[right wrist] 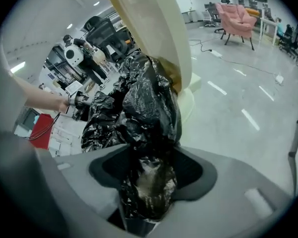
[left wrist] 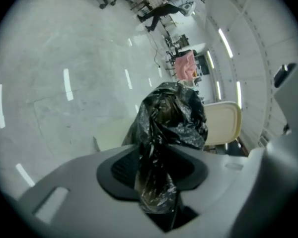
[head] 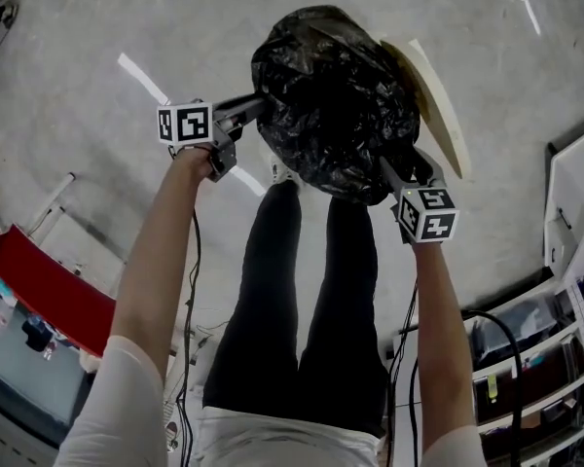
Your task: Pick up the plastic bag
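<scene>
Left gripper (left wrist: 154, 170): jaws stand parted; a thin twist of the black plastic bag (head: 336, 100) hangs between the pads, not visibly pinched; right gripper (right wrist: 149, 175): jaws parted wider; a crumpled bunch of the same film sits between them, loose; each gripper reaches into one side of the bag, left one at its left edge, right one at its near right edge; bag: full, rounded, glossy, placed between the two grippers and just beyond the person's legs (head: 302, 300); whatever it rests on is hidden beneath it; cream lid (head: 438, 95): upright, tilted, touching the bag's far right side; bare forearms run back from both grippers toward the near edge; grey floor (head: 78, 47) all round; red panel (head: 49, 290) near left; white shelving (head: 526, 358) near right.
</scene>
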### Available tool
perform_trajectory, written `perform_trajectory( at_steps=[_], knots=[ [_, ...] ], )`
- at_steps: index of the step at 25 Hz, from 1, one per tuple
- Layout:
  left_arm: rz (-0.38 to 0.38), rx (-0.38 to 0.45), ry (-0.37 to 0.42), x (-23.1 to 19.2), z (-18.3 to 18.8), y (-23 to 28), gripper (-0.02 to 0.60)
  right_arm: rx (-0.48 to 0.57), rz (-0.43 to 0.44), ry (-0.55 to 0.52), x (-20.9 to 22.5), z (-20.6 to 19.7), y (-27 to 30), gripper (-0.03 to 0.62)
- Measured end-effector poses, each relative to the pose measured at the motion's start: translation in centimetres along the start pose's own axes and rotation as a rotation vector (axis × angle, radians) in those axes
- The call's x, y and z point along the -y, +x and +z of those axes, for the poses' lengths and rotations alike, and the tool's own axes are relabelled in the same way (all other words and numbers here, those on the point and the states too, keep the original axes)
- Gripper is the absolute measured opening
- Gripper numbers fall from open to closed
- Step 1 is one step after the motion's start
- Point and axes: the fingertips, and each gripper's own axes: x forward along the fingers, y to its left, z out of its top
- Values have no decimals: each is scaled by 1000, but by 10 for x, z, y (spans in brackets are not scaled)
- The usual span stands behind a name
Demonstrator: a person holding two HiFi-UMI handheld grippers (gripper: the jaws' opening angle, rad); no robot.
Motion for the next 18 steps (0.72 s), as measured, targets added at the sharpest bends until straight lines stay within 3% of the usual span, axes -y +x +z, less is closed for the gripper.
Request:
perform_trajectory(
  at_steps=[3, 5, 9, 18],
  knots=[
    [-32, 9, 17, 13, -1, 2, 82, 5, 17, -18, -6, 3, 1, 89],
    [16, 7, 75, 18, 0, 0, 6, 7, 23, -29, -11, 6, -2, 6],
    [136, -26, 214, 29, -6, -9, 6, 18, 38, -27, -20, 14, -15, 3],
    [252, 21, 353, 106, -10, -59, 6, 61, -3, -34, -32, 44, -93, 3]
  ],
)
